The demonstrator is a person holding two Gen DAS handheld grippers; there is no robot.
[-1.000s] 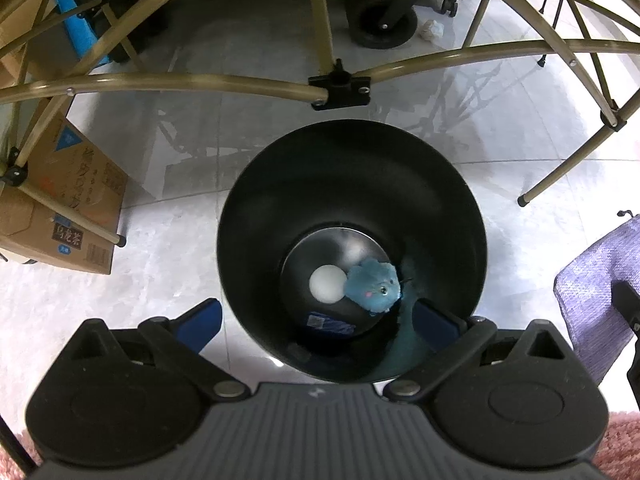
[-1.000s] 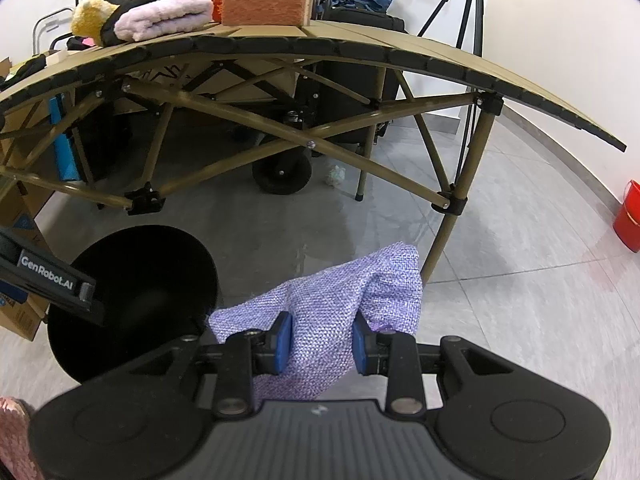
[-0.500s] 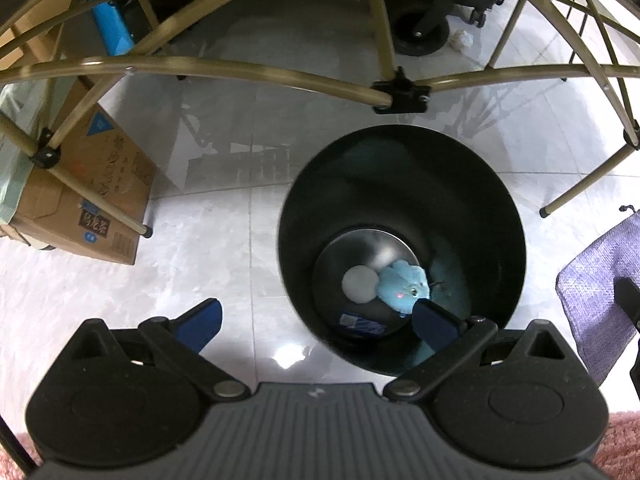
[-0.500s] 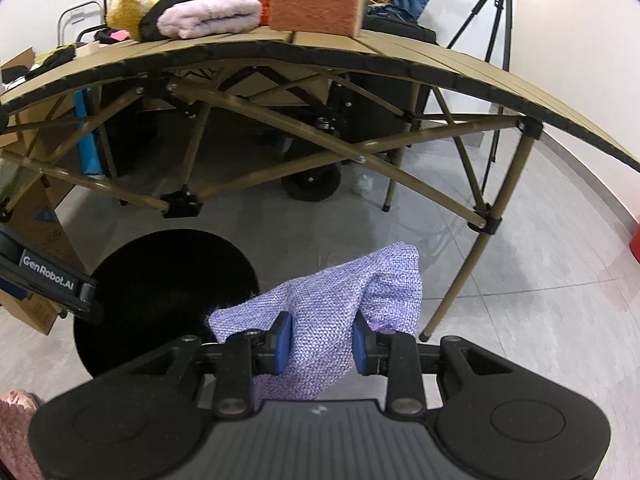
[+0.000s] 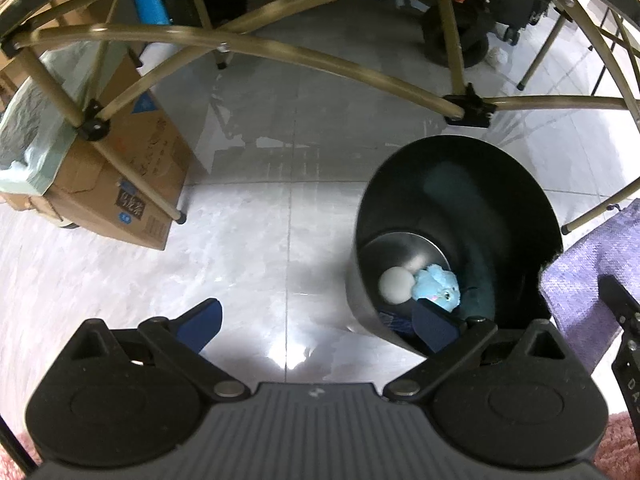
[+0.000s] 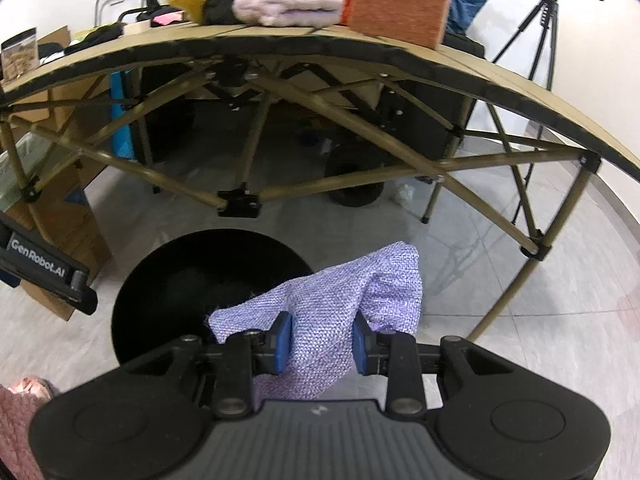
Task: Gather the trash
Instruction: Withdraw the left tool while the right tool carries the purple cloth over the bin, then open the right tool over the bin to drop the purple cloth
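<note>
A black trash bin (image 5: 500, 184) stands on the tiled floor; in the right wrist view it (image 6: 168, 280) sits left of centre. Inside lie a white ball (image 5: 396, 285) and a blue plush toy (image 5: 438, 286). My left gripper (image 5: 316, 320) is open and empty, above the floor just left of the bin. My right gripper (image 6: 320, 340) is shut on a purple woven cloth (image 6: 344, 300), held at the bin's right rim; the cloth also shows in the left wrist view (image 5: 596, 272).
A folding table (image 6: 460, 60) with tan crossed legs (image 5: 280, 56) stands behind the bin, bearing plush items and an orange block (image 6: 400, 10). A cardboard box (image 5: 120, 176) sits at left. A tripod (image 6: 540, 32) stands at back right.
My left gripper has moved left, off the bin, which now lies at its right. My right gripper has carried the purple cloth left toward the bin's rim.
</note>
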